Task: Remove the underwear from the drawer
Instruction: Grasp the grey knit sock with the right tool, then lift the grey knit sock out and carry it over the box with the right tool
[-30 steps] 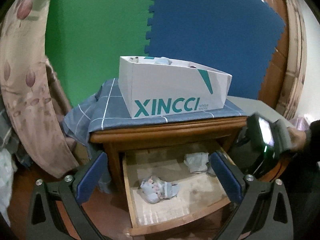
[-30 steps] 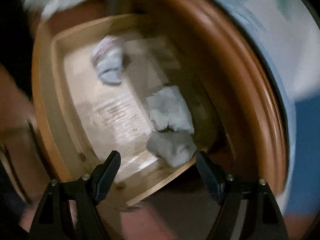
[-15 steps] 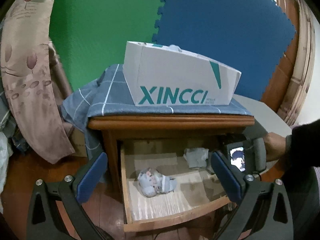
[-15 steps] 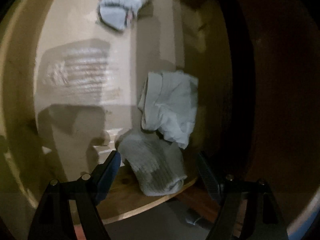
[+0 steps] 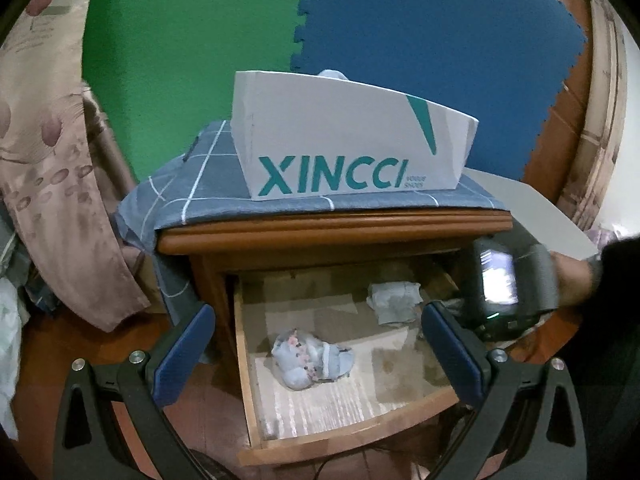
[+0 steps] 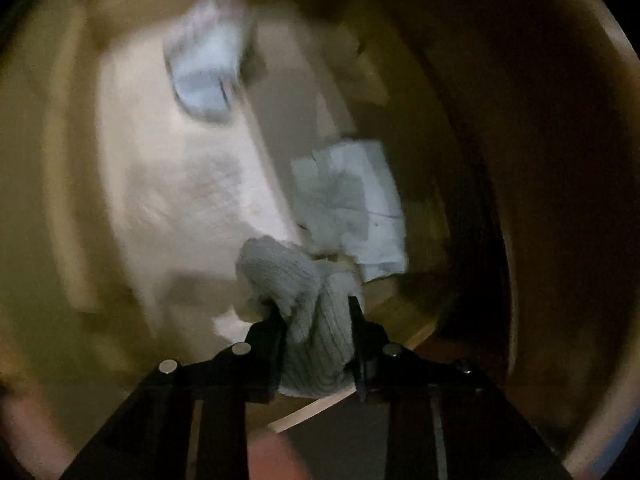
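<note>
The wooden drawer [image 5: 352,436] of the nightstand stands pulled out. A blue floral underwear bundle [image 5: 312,360] lies near its front and a pale folded piece [image 5: 394,302] at the back right. My left gripper [image 5: 318,354] hovers open in front of the drawer, holding nothing. In the right wrist view my right gripper [image 6: 316,312] points down into the drawer. Its jaws are closing, and the pads pinch a grey ribbed underwear piece [image 6: 300,280]. Beyond it lie the pale folded piece [image 6: 352,200] and the blurred blue bundle [image 6: 204,76]. The right gripper's body [image 5: 500,292] shows at the drawer's right side.
A white XINCCI shoe box [image 5: 344,140] sits on a grey checked cloth [image 5: 200,184] over the nightstand top [image 5: 332,232]. A floral curtain [image 5: 52,180] hangs at the left. A person's hand [image 5: 572,280] grips the right tool. Green and blue foam mats cover the wall.
My right gripper dropped into the drawer and went from wide open to pinching the grey piece. The left wrist view sank slightly toward the drawer.
</note>
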Available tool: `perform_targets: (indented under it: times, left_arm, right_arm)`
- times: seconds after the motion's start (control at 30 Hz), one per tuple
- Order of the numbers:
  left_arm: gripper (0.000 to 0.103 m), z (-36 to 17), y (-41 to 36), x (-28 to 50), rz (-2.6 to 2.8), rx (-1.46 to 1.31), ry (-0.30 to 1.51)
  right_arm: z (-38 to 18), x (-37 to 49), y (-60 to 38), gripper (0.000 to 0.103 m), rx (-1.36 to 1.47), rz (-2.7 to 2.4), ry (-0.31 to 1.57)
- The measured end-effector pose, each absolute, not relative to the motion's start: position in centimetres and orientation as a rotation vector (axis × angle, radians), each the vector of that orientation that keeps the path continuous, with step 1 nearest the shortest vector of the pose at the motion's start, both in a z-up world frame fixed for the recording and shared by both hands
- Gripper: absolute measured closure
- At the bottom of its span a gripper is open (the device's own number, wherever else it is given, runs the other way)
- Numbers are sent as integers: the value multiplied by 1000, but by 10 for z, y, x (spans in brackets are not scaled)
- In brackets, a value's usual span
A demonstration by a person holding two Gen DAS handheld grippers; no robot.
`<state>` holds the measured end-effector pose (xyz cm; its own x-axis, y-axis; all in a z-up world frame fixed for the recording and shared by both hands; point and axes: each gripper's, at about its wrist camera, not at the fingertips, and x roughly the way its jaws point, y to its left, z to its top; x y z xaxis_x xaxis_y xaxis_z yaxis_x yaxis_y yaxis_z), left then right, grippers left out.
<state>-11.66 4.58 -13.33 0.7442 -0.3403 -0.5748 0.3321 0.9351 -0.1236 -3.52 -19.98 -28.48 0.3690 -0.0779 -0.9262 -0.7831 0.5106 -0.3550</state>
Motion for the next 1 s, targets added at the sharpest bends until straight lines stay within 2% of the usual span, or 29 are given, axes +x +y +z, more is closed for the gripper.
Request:
perform_targets:
  times: [0.2,0.37,0.67,0.83,1.0]
  left_arm:
    - [1,-132,56,-115,-329,-45,627]
    - [1,-131,59,-115,-281,-29,616]
    - [1,-136,52,-116,-276,27,600]
    - [1,-137,54,-114,-270,14,607]
    - [1,-136,65,-112,-259,-47,608]
  right_arm:
    - [-205,-61,-224,76,-554,491,1076]
    - [-121,-97,-215,76,-365,437,861]
    - [28,-97,-194,76,-123,332,532]
    - [71,-79,-204,74,33,250,471]
    - [105,-67,-207,73,58,158,433]
